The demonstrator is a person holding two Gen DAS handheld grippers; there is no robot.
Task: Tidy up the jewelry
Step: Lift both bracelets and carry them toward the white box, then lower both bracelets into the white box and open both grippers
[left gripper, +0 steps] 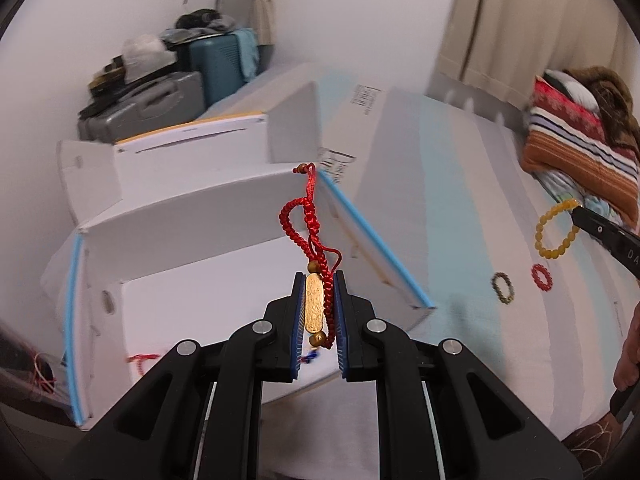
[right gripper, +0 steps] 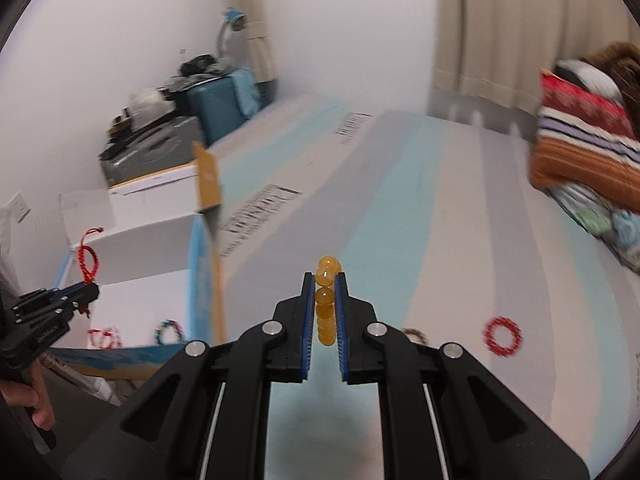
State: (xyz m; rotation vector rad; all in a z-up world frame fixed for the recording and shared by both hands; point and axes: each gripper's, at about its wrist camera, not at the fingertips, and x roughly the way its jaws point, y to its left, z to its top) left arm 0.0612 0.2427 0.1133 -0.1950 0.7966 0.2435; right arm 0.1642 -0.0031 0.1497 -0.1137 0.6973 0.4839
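Room: a bedroom corner with white walls, beige curtains and stacked suitcases (left gripper: 160,96); I work on a bed (left gripper: 460,208) under a sheet striped grey and pale blue.

Left gripper (left gripper: 319,308): my pads are closed tight on the red cord bracelet (left gripper: 316,232); its gold bar sits between them and the knotted cord stands up past my fingertips.

Right gripper (right gripper: 325,308): closed narrow on the yellow bead bracelet (right gripper: 326,300), whose beads line up along my fingers, lifted clear of the sheet.

Box (left gripper: 192,240): a white cardboard box with blue edges, open on top. It lies directly ahead of and below my left gripper, and well off to the left of my right one.

Already inside: a few small bracelets (right gripper: 106,336) on the box floor.

Left on the bed: a red ring (right gripper: 502,336) to the right of my right gripper and a dark ring (left gripper: 503,287) near it.

Key relation: I judge the left gripper is nearer the drop, already over the box opening; the red bracelet's long axis runs forward along my fingers, so it should fall inside when released.
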